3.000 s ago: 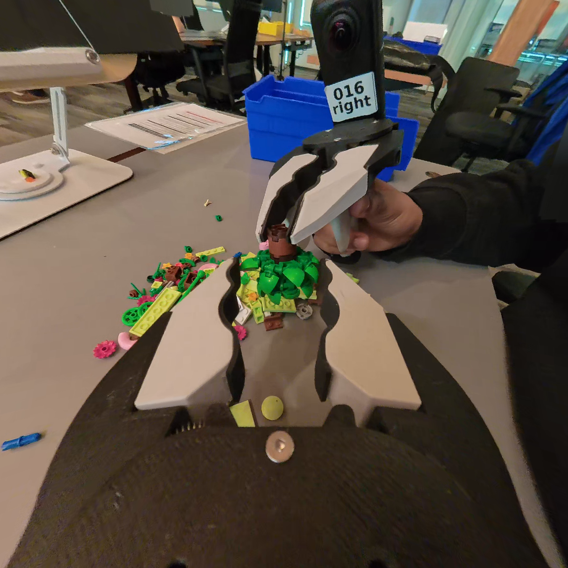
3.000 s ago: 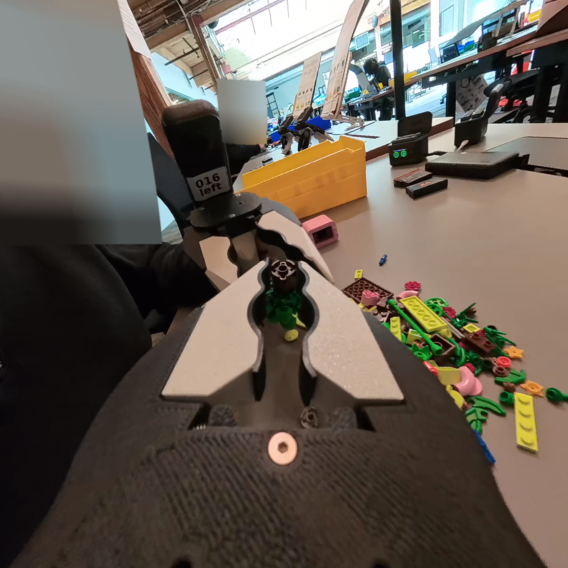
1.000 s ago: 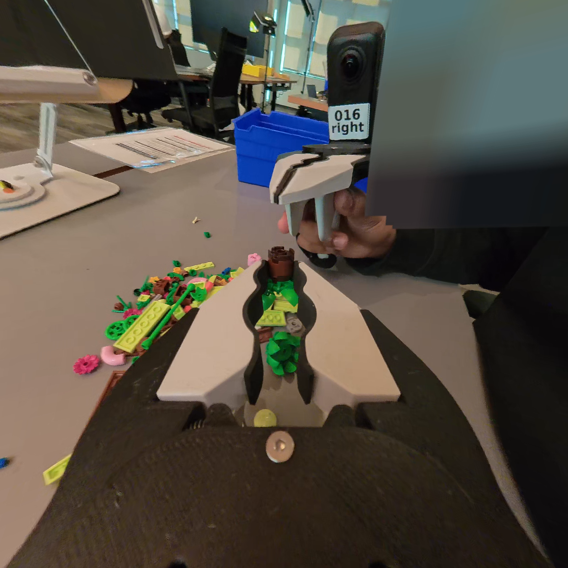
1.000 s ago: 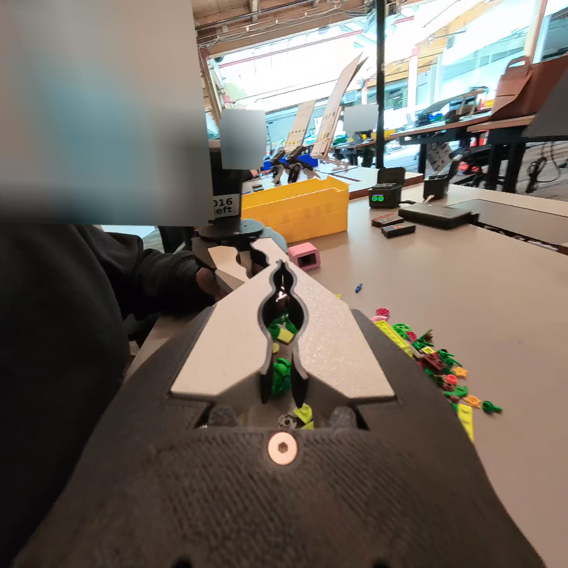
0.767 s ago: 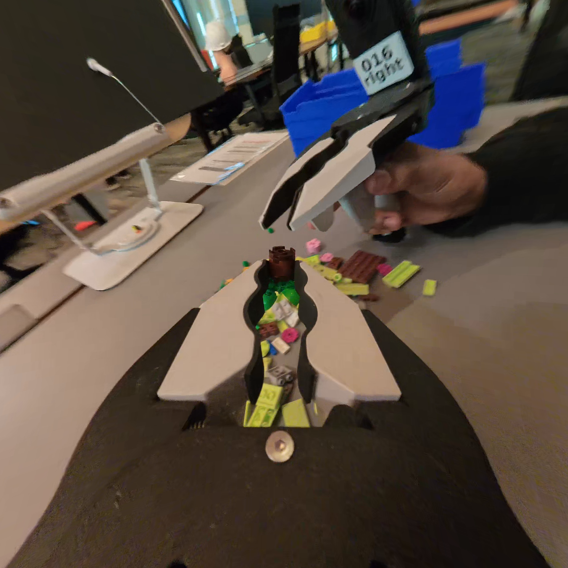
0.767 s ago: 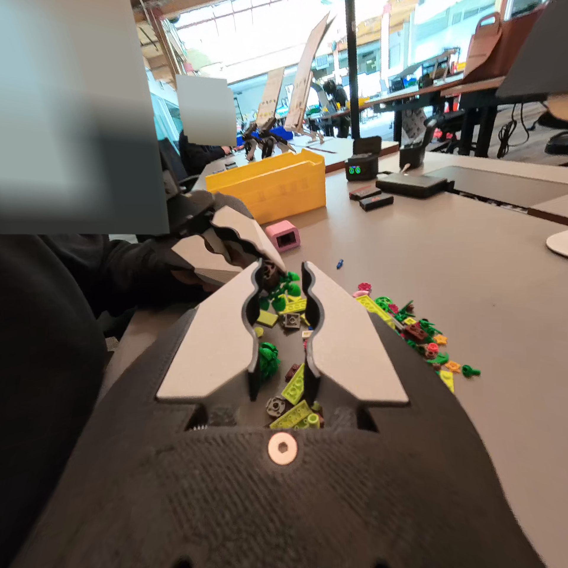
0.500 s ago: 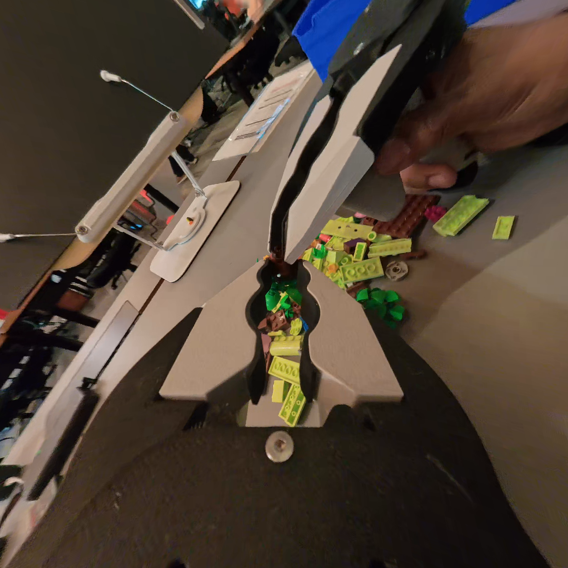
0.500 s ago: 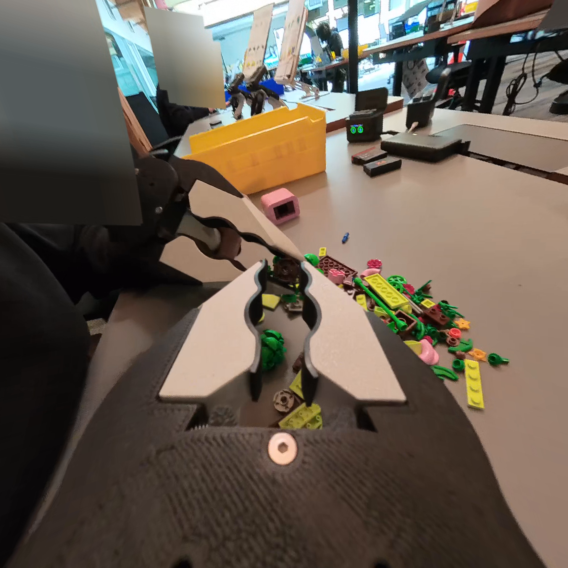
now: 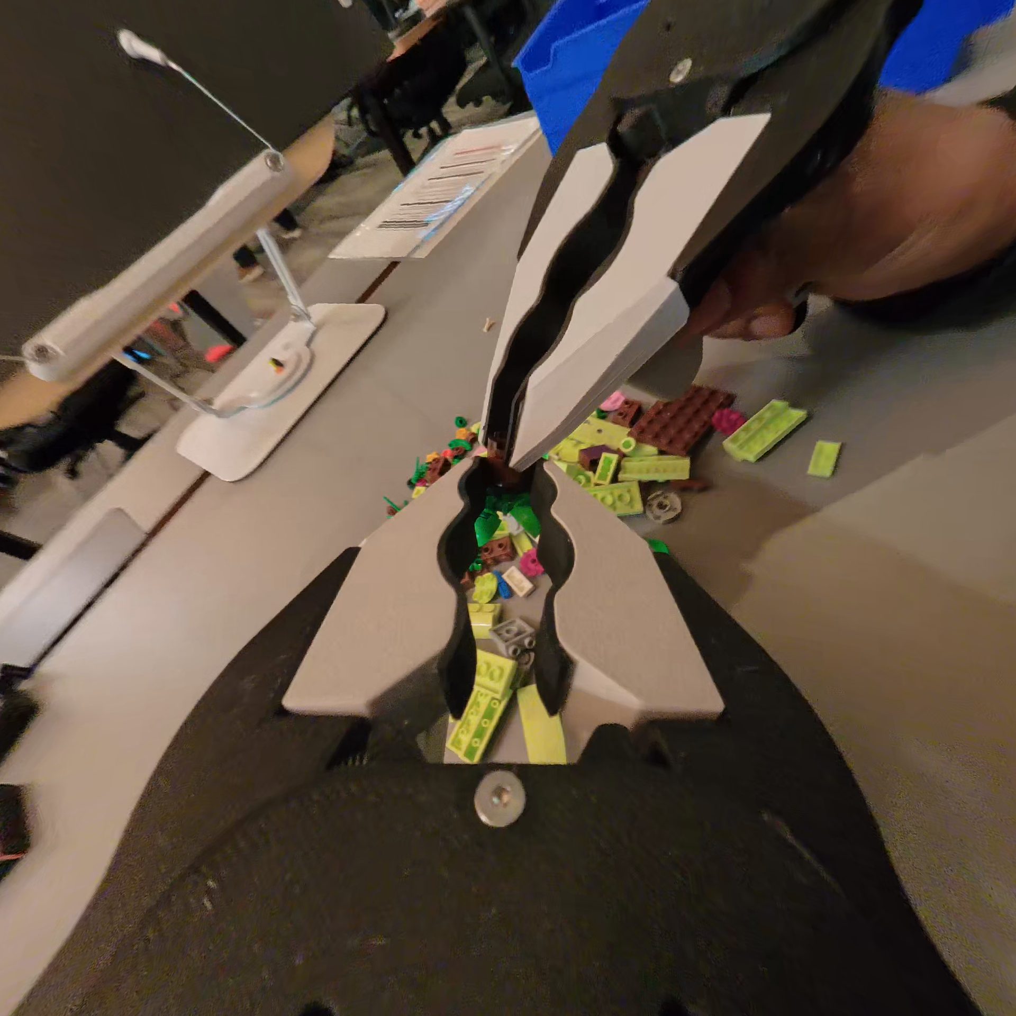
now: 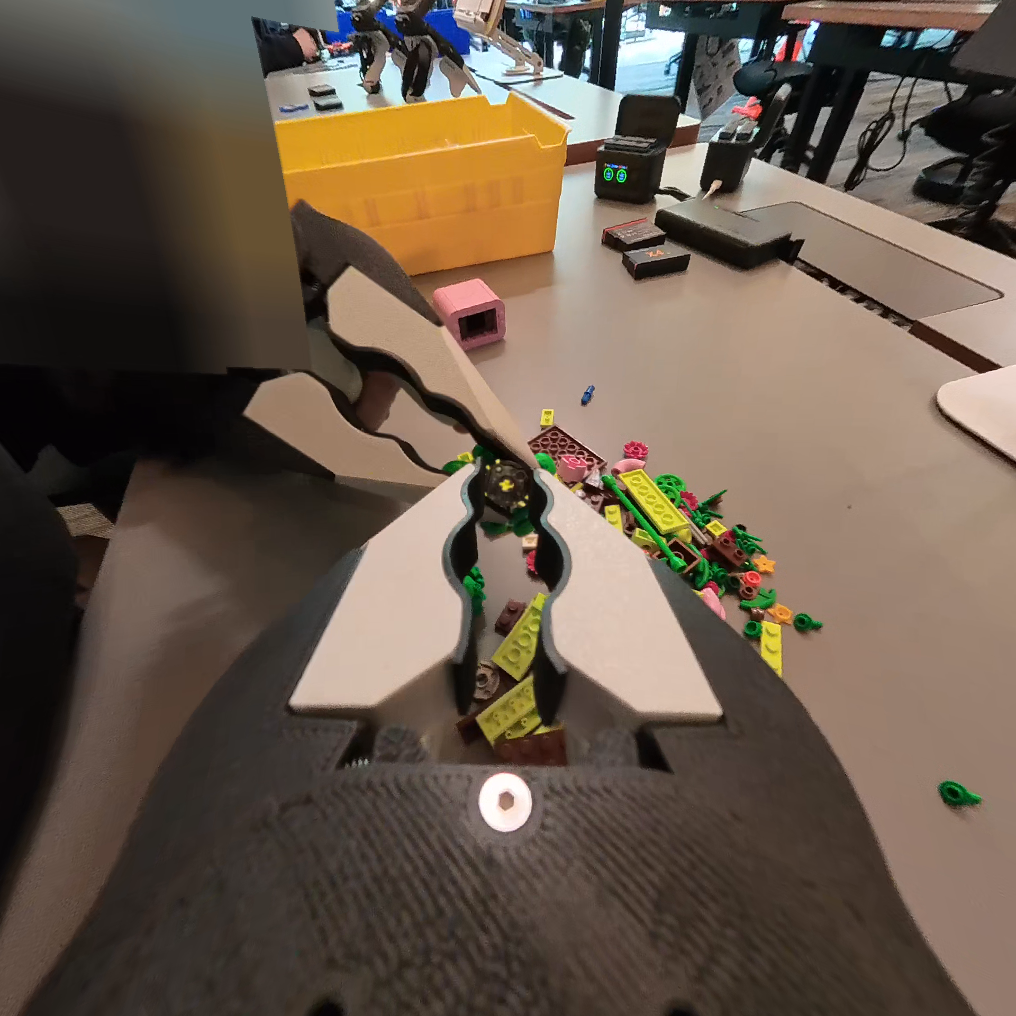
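A small brick tree, with a brown trunk (image 9: 501, 474) and green leaves (image 9: 491, 525), is held between both grippers above a pile of loose bricks (image 9: 621, 473). My left gripper (image 9: 503, 470) is shut on the trunk. My right gripper (image 9: 497, 440) comes down from above, and its tips pinch the top of the trunk. In the right wrist view, my right gripper (image 10: 503, 481) is shut on the dark brown round top (image 10: 504, 486). The left gripper (image 10: 484, 462) reaches in from the left there. The pile (image 10: 660, 517) lies just to the right.
A yellow bin (image 10: 429, 181), a pink cube (image 10: 473, 313), black chargers (image 10: 632, 159) and small black boxes (image 10: 654, 258) stand behind the pile. A blue bin (image 9: 561, 71), a paper sheet (image 9: 440, 203) and a white lamp base (image 9: 275, 396) stand on the far side. The grippers are tip to tip, or close to it. The pink cube (image 10: 473, 313) is about 20 cm from my left fingertips.
My left gripper closed on the trunk. My right gripper let go, lifted away, then came back and pinched the top. Both grippers have tilted and moved over the pile.
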`<state>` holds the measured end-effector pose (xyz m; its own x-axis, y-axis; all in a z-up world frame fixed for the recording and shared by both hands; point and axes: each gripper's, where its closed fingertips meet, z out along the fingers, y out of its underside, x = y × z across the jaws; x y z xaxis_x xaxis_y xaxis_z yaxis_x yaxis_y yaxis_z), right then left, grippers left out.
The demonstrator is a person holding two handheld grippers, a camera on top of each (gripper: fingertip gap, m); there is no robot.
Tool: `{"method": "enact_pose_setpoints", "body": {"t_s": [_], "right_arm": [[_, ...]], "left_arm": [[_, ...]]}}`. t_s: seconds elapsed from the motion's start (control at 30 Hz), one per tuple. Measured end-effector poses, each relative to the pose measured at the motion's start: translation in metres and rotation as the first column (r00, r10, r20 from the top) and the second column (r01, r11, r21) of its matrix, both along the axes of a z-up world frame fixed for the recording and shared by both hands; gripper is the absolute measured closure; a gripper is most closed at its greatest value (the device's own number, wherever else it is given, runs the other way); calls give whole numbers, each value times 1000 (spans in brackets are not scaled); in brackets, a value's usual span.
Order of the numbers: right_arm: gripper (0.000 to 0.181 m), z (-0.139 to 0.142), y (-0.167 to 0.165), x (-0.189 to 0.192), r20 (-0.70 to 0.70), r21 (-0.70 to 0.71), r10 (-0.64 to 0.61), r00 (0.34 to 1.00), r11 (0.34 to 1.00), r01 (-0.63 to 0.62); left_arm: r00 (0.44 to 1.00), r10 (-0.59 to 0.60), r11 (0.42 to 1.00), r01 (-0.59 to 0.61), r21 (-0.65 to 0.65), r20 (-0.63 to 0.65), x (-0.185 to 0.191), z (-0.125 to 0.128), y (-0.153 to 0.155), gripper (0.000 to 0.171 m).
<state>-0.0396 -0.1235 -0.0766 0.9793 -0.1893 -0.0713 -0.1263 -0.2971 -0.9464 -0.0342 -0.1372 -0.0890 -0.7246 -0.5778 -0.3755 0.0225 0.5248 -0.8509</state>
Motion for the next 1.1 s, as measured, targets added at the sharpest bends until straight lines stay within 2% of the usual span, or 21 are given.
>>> {"method": "enact_pose_setpoints", "body": {"t_s": [0.03, 0.07, 0.1, 0.17, 0.2, 0.27, 0.4, 0.5, 0.53, 0.63, 0.77, 0.8, 0.9, 0.93, 1.1], "right_arm": [[169, 4, -2, 2, -12, 15, -8, 1000, 1000, 8], [169, 13, -11, 11, -9, 59, -49, 999, 997, 50], [169, 28, -26, 23, -18, 117, -88, 996, 989, 90], [169, 52, -52, 38, -81, 223, -109, 991, 967, 124], [169, 54, -57, 43, -94, 235, -116, 989, 962, 135], [169, 45, -53, 43, -70, 199, -111, 991, 972, 123], [168, 37, -32, 22, -92, 209, -1, 996, 978, 20], [169, 36, -26, 15, -148, 248, 64, 987, 968, -25], [168, 37, -26, 13, -171, 266, 92, 981, 963, -45], [169, 35, -24, 11, -241, 309, 150, 959, 948, -71], [168, 16, -15, 6, -294, 264, 175, 940, 960, -96], [168, 12, -13, 5, -306, 249, 176, 936, 963, -100], [168, 4, -9, 2, -333, 230, 183, 925, 967, -109], [169, 3, -8, 2, -341, 228, 182, 922, 968, -107], [168, 0, 1, -5, -381, 239, 187, 905, 966, -99]], "left_arm": [[999, 44, 999, -44, 20, -13, 5, -3, 8, 158], [992, 122, 987, -126, 103, 44, 20, -10, 29, 159], [988, 150, 983, -154, 96, 45, 28, -11, 43, 160], [994, 86, 988, -95, -124, -74, 24, 9, 37, 159], [995, 76, 987, -84, -138, -57, 24, 15, 34, 160], [997, 76, 992, -76, -100, -4, 21, 17, 30, 159], [1000, 23, 996, -22, -82, 9, 14, 12, 23, 159], [982, -155, 972, 132, -193, -104, -7, 9, 5, 158], [971, -184, 964, 148, -220, -153, -10, 5, 2, 158], [952, -202, 969, 160, -187, -230, -10, -13, 2, 157], [925, -229, 970, 190, -153, -303, -15, -30, 1, 157], [927, -227, 970, 189, -153, -298, -14, -30, 1, 156], [945, -213, 971, 178, -157, -250, -12, -24, 1, 134], [952, -208, 972, 176, -154, -226, -12, -21, 1, 131], [983, -161, 980, 149, -129, -84, -9, -6, -1, 143]]}}
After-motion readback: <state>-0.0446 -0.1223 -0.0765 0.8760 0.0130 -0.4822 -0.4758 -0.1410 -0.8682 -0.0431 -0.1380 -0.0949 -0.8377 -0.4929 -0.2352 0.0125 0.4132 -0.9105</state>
